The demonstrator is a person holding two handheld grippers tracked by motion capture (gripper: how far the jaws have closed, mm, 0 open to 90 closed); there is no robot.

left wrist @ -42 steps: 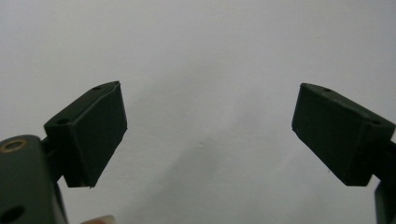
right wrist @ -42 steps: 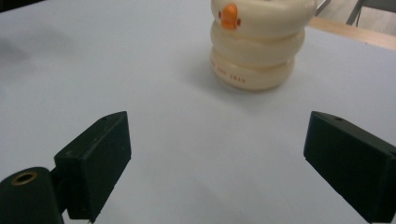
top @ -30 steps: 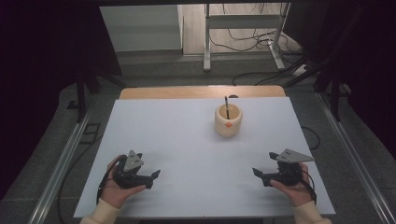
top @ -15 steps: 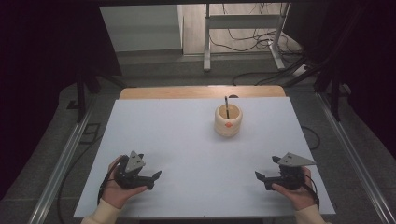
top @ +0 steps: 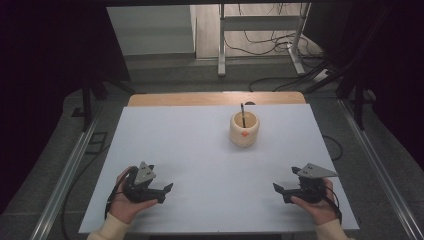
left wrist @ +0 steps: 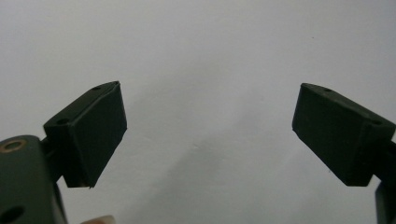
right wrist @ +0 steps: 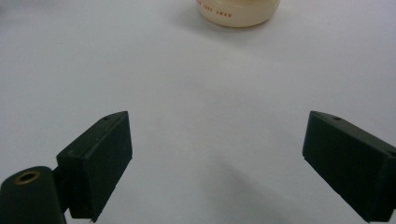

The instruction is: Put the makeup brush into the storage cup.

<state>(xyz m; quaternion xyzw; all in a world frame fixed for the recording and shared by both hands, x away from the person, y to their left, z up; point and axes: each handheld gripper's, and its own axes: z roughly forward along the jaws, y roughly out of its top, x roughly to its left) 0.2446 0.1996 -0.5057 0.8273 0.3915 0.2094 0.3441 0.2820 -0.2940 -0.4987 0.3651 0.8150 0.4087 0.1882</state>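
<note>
Standing upright on the white table (top: 200,150), toward its far side and a little right of the middle, is a cream-coloured cup (top: 244,129) with a small orange mark on its near wall. A thin dark stick (top: 242,114) rises from inside it, leaning slightly toward the far edge. In the right gripper view the lower part of the cup (right wrist: 239,11) sits at the top of the frame, with small reddish lettering along its base (too fine to read in full).

Well apart from the cup, near the front edge, the person's two hands rest on the sheet. The left gripper (top: 162,192) lies at the front left corner, held in the left hand (top: 127,202), its jaws released and spread wide; in the left gripper view (left wrist: 208,135) nothing but bare white surface lies between them. The right gripper (top: 280,192) sits at the front right, held in the right hand (top: 315,202), jaws likewise spread wide and holding nothing, as the right gripper view (right wrist: 217,161) confirms. Both grippers point inward toward each other.

Beyond the white surface a strip of wooden tabletop (top: 215,98) shows, then grey floor with cables (top: 280,47) and a metal frame (top: 260,25).
</note>
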